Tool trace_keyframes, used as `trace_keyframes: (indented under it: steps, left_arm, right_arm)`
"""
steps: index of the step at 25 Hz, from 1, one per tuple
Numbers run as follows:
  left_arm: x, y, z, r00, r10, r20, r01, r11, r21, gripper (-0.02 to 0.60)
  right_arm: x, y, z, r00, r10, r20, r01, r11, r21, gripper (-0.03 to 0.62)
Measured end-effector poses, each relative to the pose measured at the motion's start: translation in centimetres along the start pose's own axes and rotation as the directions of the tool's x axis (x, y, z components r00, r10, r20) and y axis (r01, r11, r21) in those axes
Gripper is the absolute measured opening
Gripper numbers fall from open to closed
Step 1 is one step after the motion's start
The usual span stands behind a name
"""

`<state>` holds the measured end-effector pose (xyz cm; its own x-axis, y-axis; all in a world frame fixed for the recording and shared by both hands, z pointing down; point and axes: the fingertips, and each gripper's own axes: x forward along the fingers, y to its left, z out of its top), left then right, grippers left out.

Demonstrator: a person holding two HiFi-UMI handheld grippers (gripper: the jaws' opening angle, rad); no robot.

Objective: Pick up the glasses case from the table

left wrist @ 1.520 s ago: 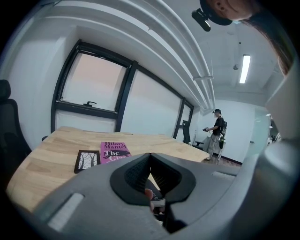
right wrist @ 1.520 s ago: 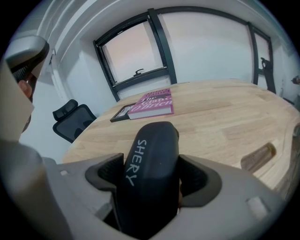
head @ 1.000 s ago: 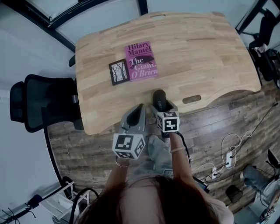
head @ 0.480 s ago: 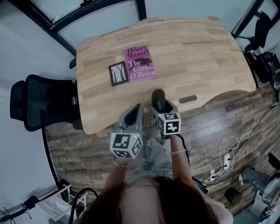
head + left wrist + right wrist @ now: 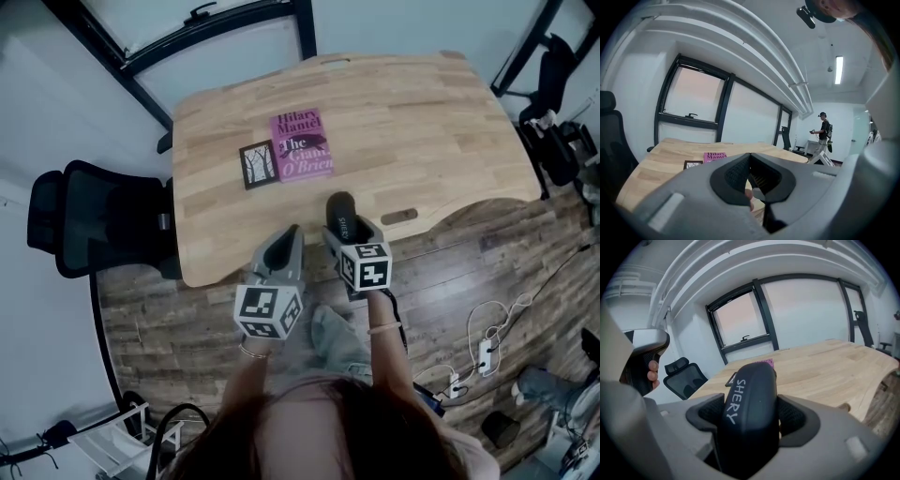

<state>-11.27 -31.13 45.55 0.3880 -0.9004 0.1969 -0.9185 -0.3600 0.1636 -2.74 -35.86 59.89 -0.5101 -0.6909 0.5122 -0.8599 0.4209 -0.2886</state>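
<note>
the glasses case [image 5: 338,210] is the only container here: a dark, rounded hard case, closed, so what it holds cannot be seen. the right claw [image 5: 341,225] has it clamped, a jaw pressed on each long side, with the case's far end poking out past the tips over the near edge of the worktop [image 5: 422,122]. whether it touches the wood cannot be told from above.

the right gripper view shows the case [image 5: 750,404] filling the gap of the right claw [image 5: 752,416] and carries white lettering, "shery", along its top; in the head view that print is too small to read. that view also catches fingers wrapped on the other gripper's handle at far left.

the left claw [image 5: 287,246] sits just beside the right one, off the near edge of the worktop. in the left gripper view the left claw [image 5: 751,176] has its jaws closed tip to tip with nothing between them.

farther back on the worktop lie a pink book [image 5: 301,144] and, touching its left edge, a small dark card [image 5: 258,163] with a tree drawing. a black chair [image 5: 94,220] stands to the left. only the left gripper view shows a person [image 5: 824,133] standing far across the room.
</note>
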Motion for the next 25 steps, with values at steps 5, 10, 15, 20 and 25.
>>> trace_keyframes:
  steps: [5, 10, 15, 20, 25]
  left_arm:
    - [-1.3, -0.2, 1.1, 1.0, -0.001, 0.024, 0.0, 1.0, 0.016, 0.009]
    - [-2.7, -0.8, 1.8, 0.999, -0.005, 0.044, 0.003, 1.0, 0.027, 0.009]
    - [-4.1, -1.3, 2.5, 0.998, -0.01, 0.063, 0.008, 0.999, 0.036, 0.009]
    - [-5.5, -2.0, 3.2, 0.997, -0.01, 0.08, 0.006, 0.999, 0.045, 0.009]
    - [-6.7, -2.6, 3.9, 0.995, -0.01, 0.1, 0.005, 0.999, 0.054, 0.009]
  right_arm:
    - [-1.5, 0.8, 1.2, 0.999, 0.006, 0.036, -0.005, 1.0, -0.009, 0.356]
    - [-3.1, 1.6, 2.1, 0.998, 0.008, 0.061, -0.007, 1.0, -0.018, 0.356]
    - [-4.9, 2.6, 3.0, 0.996, 0.014, 0.091, -0.012, 0.999, -0.03, 0.356]
    - [-6.9, 3.3, 3.8, 0.993, 0.018, 0.118, -0.013, 0.999, -0.045, 0.356]
    - [-9.0, 4.2, 4.8, 0.987, 0.027, 0.159, -0.018, 0.998, -0.055, 0.356]
